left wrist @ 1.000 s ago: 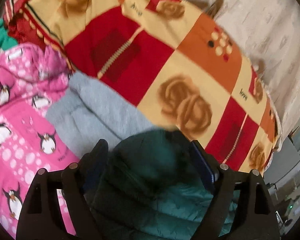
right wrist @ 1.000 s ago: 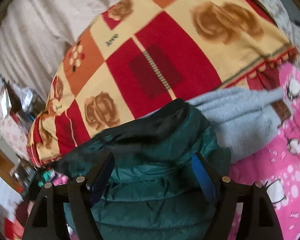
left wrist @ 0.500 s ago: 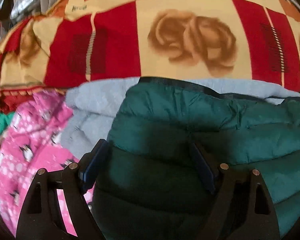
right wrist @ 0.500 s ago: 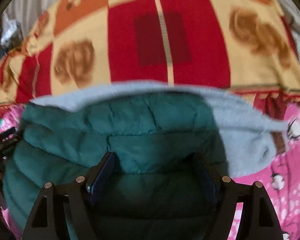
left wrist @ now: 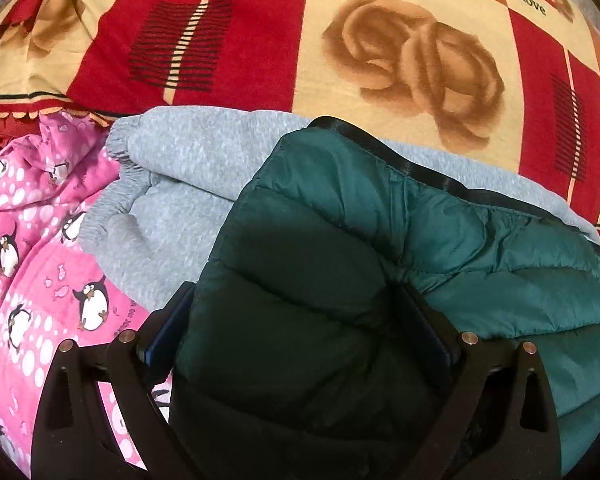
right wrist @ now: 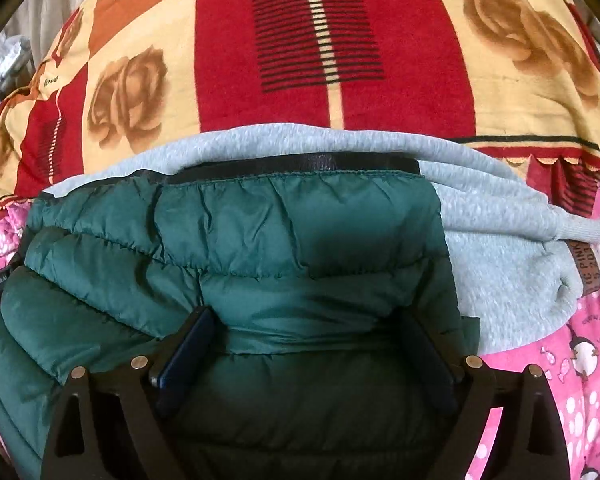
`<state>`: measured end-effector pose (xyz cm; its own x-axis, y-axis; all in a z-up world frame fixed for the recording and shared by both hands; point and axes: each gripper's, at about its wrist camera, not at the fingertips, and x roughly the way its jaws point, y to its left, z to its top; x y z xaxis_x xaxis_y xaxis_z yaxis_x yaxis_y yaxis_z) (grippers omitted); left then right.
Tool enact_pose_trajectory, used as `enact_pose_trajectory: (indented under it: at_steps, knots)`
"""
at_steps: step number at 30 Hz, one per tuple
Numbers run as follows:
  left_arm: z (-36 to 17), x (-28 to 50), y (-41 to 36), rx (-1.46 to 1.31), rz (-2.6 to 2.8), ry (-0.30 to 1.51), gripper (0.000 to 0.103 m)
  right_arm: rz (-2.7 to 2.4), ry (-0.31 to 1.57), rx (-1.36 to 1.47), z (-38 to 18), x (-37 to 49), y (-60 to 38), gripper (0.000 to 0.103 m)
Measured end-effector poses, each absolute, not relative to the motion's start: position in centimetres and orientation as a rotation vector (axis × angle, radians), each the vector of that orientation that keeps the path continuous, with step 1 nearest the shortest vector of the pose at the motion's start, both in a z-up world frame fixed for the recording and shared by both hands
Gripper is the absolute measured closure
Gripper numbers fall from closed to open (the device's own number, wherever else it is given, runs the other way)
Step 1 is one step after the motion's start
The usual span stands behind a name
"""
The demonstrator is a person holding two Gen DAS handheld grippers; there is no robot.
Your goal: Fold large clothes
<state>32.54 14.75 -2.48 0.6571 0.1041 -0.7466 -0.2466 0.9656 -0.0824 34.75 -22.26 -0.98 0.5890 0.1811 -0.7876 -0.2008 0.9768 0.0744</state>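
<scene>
A dark green quilted puffer jacket [left wrist: 380, 248] lies folded on top of a grey sweatshirt [left wrist: 172, 184]. In the left wrist view my left gripper [left wrist: 300, 320] has its wide-set fingers either side of a thick bunch of the jacket. In the right wrist view the same jacket [right wrist: 260, 240] fills the lower half, and my right gripper [right wrist: 308, 344] likewise holds a fold of it between its blue-padded fingers [right wrist: 184, 356]. The grey sweatshirt [right wrist: 500, 264] sticks out beyond the jacket's black-trimmed edge.
A red, cream and orange blanket with brown roses [left wrist: 340, 40] covers the bed beyond the clothes, also seen in the right wrist view [right wrist: 320, 40]. A pink penguin-print garment [left wrist: 32, 264] lies to the left, and at the right in the right wrist view [right wrist: 580, 360].
Both grippers have swung over and lowered the green jacket onto the grey sweatshirt; the jacket went from hanging bunched to lying spread flat, and the views now face the blanket squarely.
</scene>
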Motion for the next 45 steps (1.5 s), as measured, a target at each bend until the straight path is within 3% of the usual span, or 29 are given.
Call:
enact_pose_trajectory:
  at_steps: [45]
  knots:
    - [-1.94,32.63,14.52,-0.167,0.210,0.846,0.005,0.210,0.939,-0.075,-0.33,34.92,-21.93,0.010]
